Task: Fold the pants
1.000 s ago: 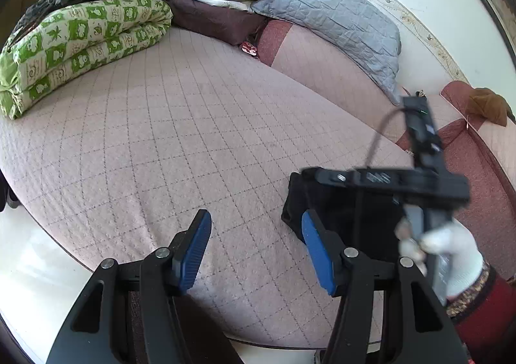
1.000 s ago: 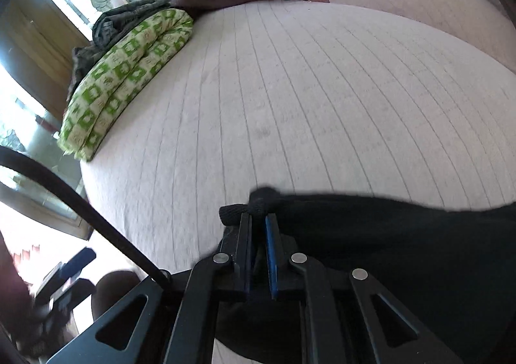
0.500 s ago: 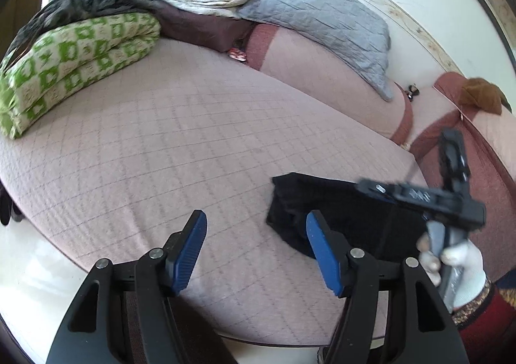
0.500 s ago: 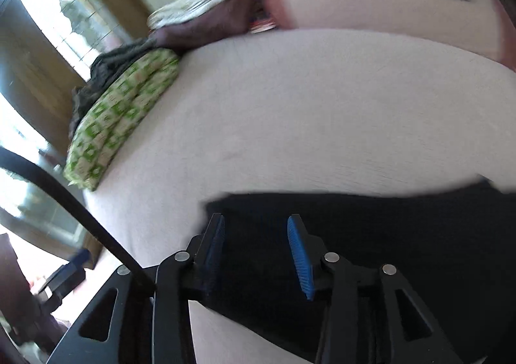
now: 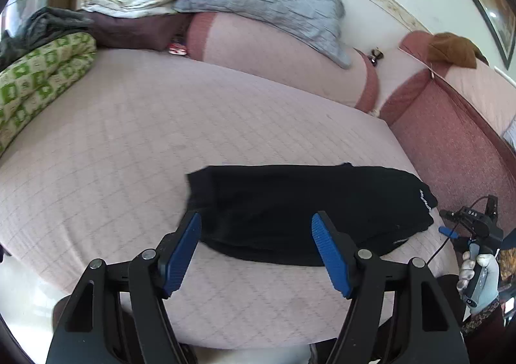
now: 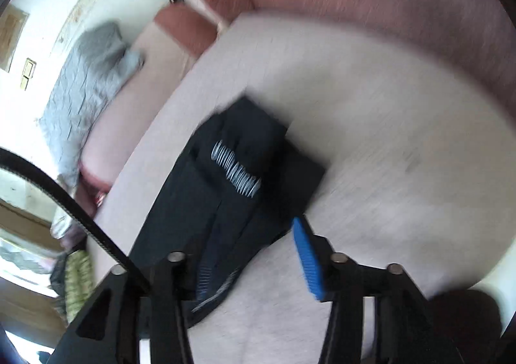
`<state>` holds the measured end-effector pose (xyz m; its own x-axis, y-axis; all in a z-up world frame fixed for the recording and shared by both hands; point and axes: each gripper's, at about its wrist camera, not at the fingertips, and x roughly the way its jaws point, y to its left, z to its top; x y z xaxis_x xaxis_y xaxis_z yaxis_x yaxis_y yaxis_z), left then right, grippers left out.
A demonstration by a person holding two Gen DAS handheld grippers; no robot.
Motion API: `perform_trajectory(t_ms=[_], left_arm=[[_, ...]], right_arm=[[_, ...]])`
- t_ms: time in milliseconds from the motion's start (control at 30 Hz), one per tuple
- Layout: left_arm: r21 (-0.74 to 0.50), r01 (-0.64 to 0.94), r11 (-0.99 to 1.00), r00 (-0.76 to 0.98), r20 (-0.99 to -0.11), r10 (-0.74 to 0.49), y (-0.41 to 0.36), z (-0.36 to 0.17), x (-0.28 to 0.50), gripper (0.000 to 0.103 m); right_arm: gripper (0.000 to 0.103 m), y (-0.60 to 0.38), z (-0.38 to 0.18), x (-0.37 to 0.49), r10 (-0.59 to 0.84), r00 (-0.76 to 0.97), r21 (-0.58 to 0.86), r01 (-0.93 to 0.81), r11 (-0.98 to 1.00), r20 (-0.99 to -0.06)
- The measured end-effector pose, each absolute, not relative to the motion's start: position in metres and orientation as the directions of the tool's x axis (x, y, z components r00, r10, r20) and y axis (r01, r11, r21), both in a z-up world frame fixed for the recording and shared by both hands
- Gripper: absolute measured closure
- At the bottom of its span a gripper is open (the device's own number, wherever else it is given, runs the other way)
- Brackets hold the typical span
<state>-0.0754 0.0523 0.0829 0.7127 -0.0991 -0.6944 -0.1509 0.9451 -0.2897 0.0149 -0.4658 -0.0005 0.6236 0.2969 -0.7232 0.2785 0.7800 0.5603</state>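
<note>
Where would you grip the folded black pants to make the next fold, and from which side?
Probably the left short end of the black pants: it lies flat on the bed cover, just ahead of the open left gripper. Come in low from the bed's near edge, pinching all layers. The open right gripper could take the opposite end.

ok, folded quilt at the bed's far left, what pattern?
Green and cream checks on the quilt, clearest in the left wrist view.
</note>
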Motion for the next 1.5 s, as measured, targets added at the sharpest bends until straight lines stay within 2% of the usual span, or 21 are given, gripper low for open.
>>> perform_trajectory(t_ms=[267, 300, 333, 367, 433, 533, 633, 700, 733, 767, 900, 1033, 1167, 1300, 1500], left_arm=[[-0.325, -0.102, 0.94, 0.669, -0.722, -0.177, 0.012, 0.079, -0.051, 0.033], [-0.32, -0.098, 0.942, 0.663, -0.727, -0.179, 0.007, 0.078, -0.05, 0.033], [-0.316, -0.095, 0.944, 0.658, -0.732, -0.178, 0.005, 0.077, -0.048, 0.033], [-0.309, -0.089, 0.947, 0.651, -0.737, -0.179, 0.002, 0.076, -0.047, 0.032], [-0.294, -0.079, 0.953, 0.643, -0.745, -0.177, -0.002, 0.075, -0.044, 0.032], [-0.273, -0.062, 0.96, 0.633, -0.754, -0.173, -0.008, 0.071, -0.035, 0.032], [-0.282, -0.061, 0.957, 0.615, -0.766, -0.186, -0.007, 0.061, -0.022, 0.031], [-0.302, -0.067, 0.951, 0.601, -0.773, -0.203, -0.007, 0.051, -0.013, 0.031], [-0.309, -0.074, 0.948, 0.593, -0.778, -0.208, -0.007, 0.046, -0.008, 0.031], [-0.317, -0.081, 0.945, 0.584, -0.783, -0.213, -0.006, 0.039, -0.001, 0.031], [-0.302, -0.096, 0.949, 0.554, -0.808, -0.201, -0.011, 0.015, 0.016, 0.031], [-0.327, -0.056, 0.944, 0.519, -0.817, -0.252, -0.032, 0.001, 0.024, 0.031], [-0.314, 0.081, 0.946, 0.537, -0.785, -0.307, -0.079, 0.007, 0.028, 0.031], [-0.287, 0.155, 0.945, 0.488, -0.81, -0.325, -0.112, -0.01, 0.039, 0.032], [-0.193, 0.213, 0.958, 0.524, -0.804, -0.279, -0.127, -0.019, 0.019, 0.032]], right_arm=[[0.049, -0.453, -0.013, 0.068, 0.34, 0.609, 0.567, 0.224, 0.793, -0.716], [0.054, -0.449, -0.017, 0.077, 0.356, 0.597, 0.569, 0.212, 0.794, -0.719], [0.086, -0.447, -0.022, 0.078, 0.368, 0.577, 0.567, 0.209, 0.796, -0.729], [0.095, -0.445, -0.024, 0.079, 0.375, 0.56, 0.564, 0.209, 0.799, -0.739], [0.095, -0.45, -0.022, 0.073, 0.388, 0.573, 0.585, 0.207, 0.784, -0.722], [0.095, -0.463, -0.017, 0.056, 0.406, 0.583, 0.615, 0.213, 0.759, -0.704], [0.095, -0.472, -0.026, 0.043, 0.365, 0.558, 0.572, 0.253, 0.781, -0.745], [0.086, -0.476, -0.032, 0.042, 0.334, 0.539, 0.538, 0.28, 0.795, -0.773], [0.068, -0.481, -0.033, 0.039, 0.316, 0.541, 0.53, 0.303, 0.792, -0.78], [0.063, -0.484, -0.031, 0.035, 0.305, 0.545, 0.528, 0.315, 0.789, -0.781], [0.063, -0.486, -0.005, 0.017, 0.219, 0.611, 0.482, 0.304, 0.822, -0.76], [0.063, -0.445, 0.023, 0.034, 0.335, 0.634, 0.501, 0.097, 0.86, -0.697], [0.061, -0.377, 0.032, 0.081, 0.469, 0.548, 0.474, -0.144, 0.868, -0.692], [0.054, -0.307, 0.02, 0.143, 0.511, 0.412, 0.415, -0.303, 0.858, -0.755], [0.051, -0.24, -0.022, 0.203, 0.404, 0.267, 0.28, -0.401, 0.872, -0.875]])
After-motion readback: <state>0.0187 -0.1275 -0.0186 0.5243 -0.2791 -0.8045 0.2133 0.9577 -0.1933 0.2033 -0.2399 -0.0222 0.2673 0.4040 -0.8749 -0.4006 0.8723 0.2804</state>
